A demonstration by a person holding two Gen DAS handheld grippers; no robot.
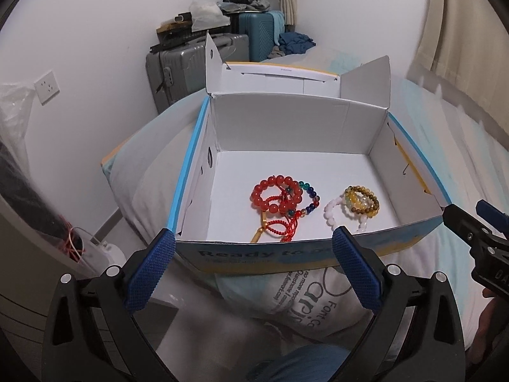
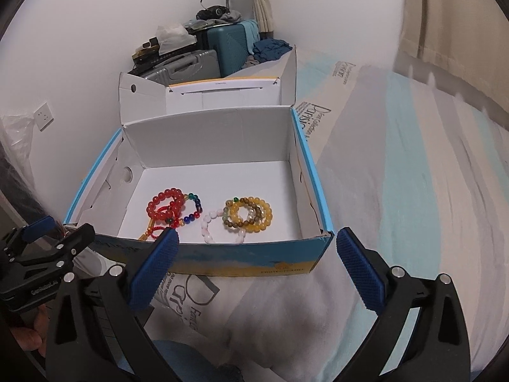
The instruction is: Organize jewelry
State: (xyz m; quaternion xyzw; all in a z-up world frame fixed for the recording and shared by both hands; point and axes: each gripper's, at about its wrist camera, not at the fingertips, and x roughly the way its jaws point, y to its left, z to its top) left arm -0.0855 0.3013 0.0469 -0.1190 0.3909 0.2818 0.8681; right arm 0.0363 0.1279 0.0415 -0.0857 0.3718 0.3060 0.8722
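Bedroom corner, white walls, bed (image 2: 397, 191) under a pale blue-and-white striped cover. Left gripper (image 1: 254, 246) spread wide, holding nothing, blue-padded fingers (image 1: 152, 270) hovering just short of the near wall of an open white cardboard box with blue edges (image 1: 203, 146). Right gripper (image 2: 256, 248) likewise wide and empty, poised at the box's near right corner. Inside, on the box floor toward the near wall, two clusters lying flat: left, a red bead bracelet (image 1: 276, 197) overlapped by a multicoloured bead bracelet (image 1: 310, 199), with a red cord and gold pendant (image 1: 270, 230) trailing toward the near wall; right, a yellow bead bracelet (image 2: 254, 215) and a brown bead bracelet (image 2: 243, 216) stacked over a pale pink bead bracelet (image 2: 206, 224). Five bracelets counted. Beyond the box, a grey suitcase (image 1: 178, 73) and a teal suitcase (image 1: 257, 31) against the wall.
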